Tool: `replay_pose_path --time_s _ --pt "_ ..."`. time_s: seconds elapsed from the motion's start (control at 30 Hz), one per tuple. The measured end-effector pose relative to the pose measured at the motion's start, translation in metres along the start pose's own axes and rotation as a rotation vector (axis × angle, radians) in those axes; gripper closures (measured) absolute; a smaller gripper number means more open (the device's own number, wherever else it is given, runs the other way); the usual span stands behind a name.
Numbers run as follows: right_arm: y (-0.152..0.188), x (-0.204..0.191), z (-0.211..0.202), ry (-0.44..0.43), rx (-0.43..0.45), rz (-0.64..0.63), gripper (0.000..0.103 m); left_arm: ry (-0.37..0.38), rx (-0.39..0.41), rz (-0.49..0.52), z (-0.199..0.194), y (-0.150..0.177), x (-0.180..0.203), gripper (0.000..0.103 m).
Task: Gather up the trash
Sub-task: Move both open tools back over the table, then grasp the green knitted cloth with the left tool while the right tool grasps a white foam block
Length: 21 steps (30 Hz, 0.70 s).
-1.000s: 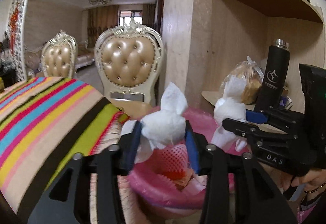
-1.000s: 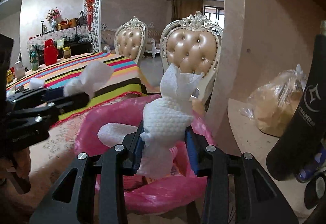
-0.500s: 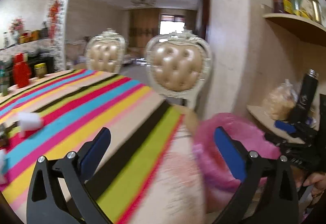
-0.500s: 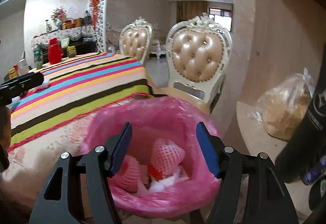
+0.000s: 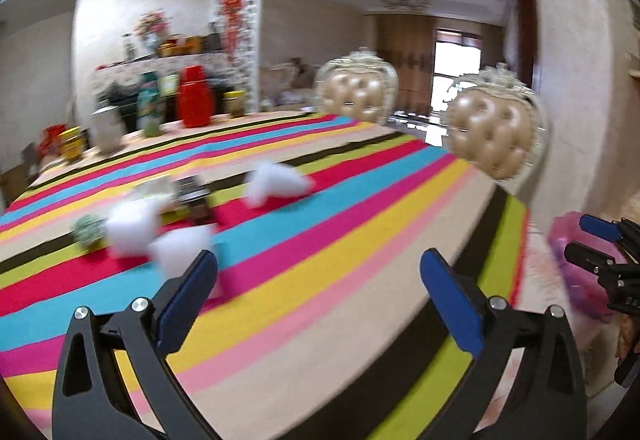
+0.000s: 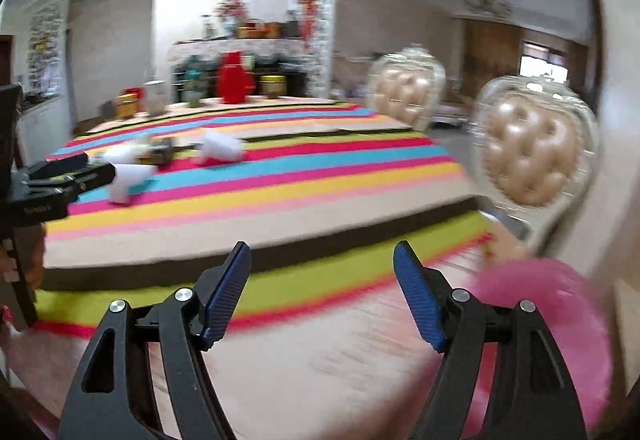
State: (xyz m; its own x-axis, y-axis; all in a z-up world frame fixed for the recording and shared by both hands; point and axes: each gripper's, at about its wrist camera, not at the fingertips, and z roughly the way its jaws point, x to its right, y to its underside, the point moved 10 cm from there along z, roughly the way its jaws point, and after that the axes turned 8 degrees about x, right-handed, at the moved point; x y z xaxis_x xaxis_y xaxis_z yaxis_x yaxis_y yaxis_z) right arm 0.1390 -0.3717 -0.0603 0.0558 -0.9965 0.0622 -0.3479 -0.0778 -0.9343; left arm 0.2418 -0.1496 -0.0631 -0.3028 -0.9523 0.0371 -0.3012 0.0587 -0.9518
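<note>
Both views blurry.

From the left wrist view: left gripper spread wide, nothing between its blue fingers. Hanging over a striped tablecloth. White paper wads on the stripes: one wad in the middle of the cloth, two more wads farther left, the nearest wad just past the left fingertip. A small green ball beside them, and something dark behind, too fuzzy to name. At the far right edge, only a sliver of the pink trash bag, with the right gripper poking in front of it.

From the right wrist view: right gripper also released, blue fingers wide apart and holding nothing. Pink trash bag big and close at the lower right, off the edge of the cloth. Same white wads small and far away across the table. Left gripper seen from the side at the left edge, close to one wad; touching or not, cannot tell.

Seen in both: two padded gold chairs at the table's far side, a red jug and jars at the back.
</note>
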Motion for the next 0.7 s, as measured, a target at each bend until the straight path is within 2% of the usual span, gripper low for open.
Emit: replay_pose_path --time_s 0.17,0.23,0.33,0.43,0.57,0.7 --pt "-0.015 -0.083 0.037 -0.131 -0.022 -0.012 0.032 -0.157 0.007 -0.029 -0.025 0.004 -0.101 0.005" --pt "-0.019 -0.114 0.051 -0.177 -0.034 -0.023 0.028 -0.222 0.001 -0.052 -0.03 0.006 -0.135 0.005" --pt "-0.023 -0.172 0.074 -0.257 -0.063 -0.056 0.027 -0.34 -0.03 -0.1 -0.035 0.013 -0.196 0.005" --pt "-0.028 -0.222 0.091 -0.321 -0.082 -0.093 0.025 -0.419 -0.054 -0.147 -0.036 0.018 -0.246 0.005" --pt "-0.03 -0.268 0.116 -0.361 -0.112 -0.11 0.022 -0.501 -0.077 -0.175 -0.027 0.016 -0.299 0.005" --pt "-0.027 -0.296 0.153 -0.33 -0.19 -0.116 0.022 -0.546 -0.102 -0.21 -0.013 0.016 -0.325 0.005"
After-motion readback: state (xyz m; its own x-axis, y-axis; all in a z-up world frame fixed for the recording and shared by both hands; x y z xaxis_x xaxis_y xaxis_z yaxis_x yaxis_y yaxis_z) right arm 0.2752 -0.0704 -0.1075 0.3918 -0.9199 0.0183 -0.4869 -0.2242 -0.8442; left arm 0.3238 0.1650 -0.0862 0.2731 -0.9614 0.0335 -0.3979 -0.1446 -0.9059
